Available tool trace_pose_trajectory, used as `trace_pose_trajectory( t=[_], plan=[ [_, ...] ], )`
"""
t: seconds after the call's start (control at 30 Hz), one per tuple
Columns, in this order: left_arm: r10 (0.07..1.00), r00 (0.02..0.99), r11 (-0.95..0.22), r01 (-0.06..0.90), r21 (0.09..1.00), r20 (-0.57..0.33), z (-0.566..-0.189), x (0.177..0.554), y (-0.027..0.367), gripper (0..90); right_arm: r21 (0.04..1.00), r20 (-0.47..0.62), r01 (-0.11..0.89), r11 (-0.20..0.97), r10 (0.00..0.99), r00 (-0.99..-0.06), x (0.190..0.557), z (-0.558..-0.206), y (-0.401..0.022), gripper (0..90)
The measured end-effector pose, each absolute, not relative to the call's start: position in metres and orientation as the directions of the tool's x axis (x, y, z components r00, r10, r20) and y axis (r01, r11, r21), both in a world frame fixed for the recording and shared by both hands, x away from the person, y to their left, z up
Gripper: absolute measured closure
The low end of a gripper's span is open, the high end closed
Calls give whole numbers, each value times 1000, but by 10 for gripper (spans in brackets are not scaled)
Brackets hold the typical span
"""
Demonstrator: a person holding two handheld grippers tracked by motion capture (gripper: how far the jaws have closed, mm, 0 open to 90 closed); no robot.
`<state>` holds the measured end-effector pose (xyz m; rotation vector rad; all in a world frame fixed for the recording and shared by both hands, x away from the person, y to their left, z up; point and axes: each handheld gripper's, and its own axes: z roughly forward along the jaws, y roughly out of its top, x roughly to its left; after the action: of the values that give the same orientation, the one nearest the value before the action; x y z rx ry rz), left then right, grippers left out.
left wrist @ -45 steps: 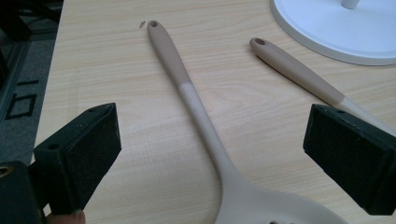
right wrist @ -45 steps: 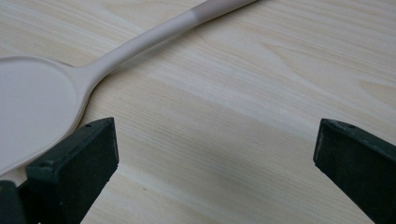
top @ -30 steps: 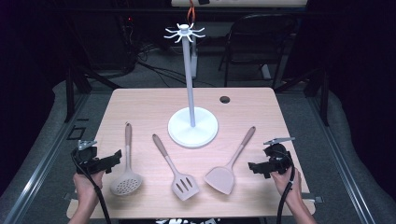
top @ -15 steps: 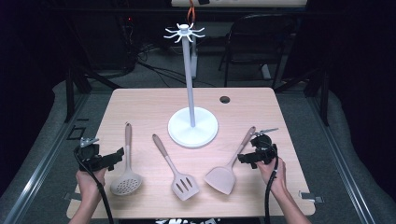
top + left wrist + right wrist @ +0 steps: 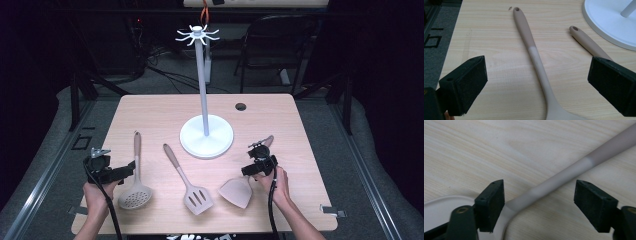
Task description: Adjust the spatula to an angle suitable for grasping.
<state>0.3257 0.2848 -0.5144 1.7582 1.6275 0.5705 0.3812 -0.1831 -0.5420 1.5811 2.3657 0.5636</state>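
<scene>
Solid spatula (image 5: 239, 190) handle between closing right gripper (image 5: 260, 161) jaws, untouched

hidden: spatula (image 5: 237, 191) handle middle, under right claw (image 5: 258, 163) | blade cropped in right gripper view

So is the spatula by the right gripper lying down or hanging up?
Lying down. The solid spatula rests flat on the table; the rack's hooks are bare.
</scene>
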Motion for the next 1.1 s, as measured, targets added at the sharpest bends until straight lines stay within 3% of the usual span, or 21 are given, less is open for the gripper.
trace_pose_trajectory(
  t=[0.13,0.5,0.8,0.93,1.1],
  plan=[
    [983,133,-3,694,720,-124,-515,325,285,31,422,23,838,345,920,-391,381,-545,-182,344],
    [980,147,-11,709,706,-133,-518,325,286,48,461,-36,802,380,911,-411,377,-547,-178,404],
    [979,153,-15,709,705,-133,-518,325,285,51,459,-22,811,364,917,-399,378,-547,-180,394],
    [979,154,-17,711,703,-132,-519,326,286,51,439,-25,830,345,928,-373,381,-547,-184,346],
    [979,160,-24,714,700,-130,-519,326,284,51,437,47,849,295,936,-349,383,-551,-189,346]
  ],
)
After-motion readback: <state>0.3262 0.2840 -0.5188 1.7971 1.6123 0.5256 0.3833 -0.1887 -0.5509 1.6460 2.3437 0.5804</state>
